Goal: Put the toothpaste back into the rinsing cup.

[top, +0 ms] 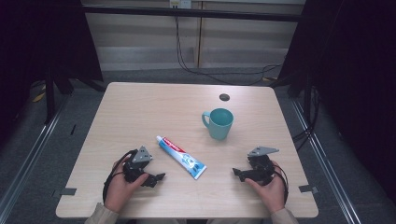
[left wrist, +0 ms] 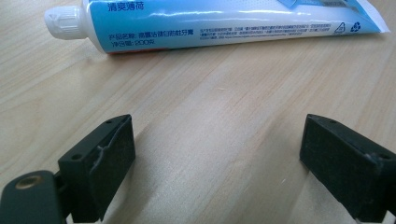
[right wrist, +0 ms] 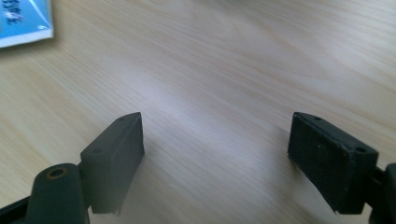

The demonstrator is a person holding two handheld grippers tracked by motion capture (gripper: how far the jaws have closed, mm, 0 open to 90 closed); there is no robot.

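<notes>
Both hand-held grippers [top: 159,178] [top: 236,173] wide (empty)

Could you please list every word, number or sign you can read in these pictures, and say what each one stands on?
"清爽薄荷": toothpaste tube, blue band near the white cap.
"200克": same tube, second small line near the cap; the words before it are blurred.
Recycling sign: tube's flat end.
Fine print along the tube: too small to read.
Teal mug: no text seen.

A matt, pale wood-grain table [top: 140,107] is noted. The toothpaste tube [left wrist: 224,21] is seen as glossy plastic; the teal mug [top: 219,124] appears smooth.
</notes>
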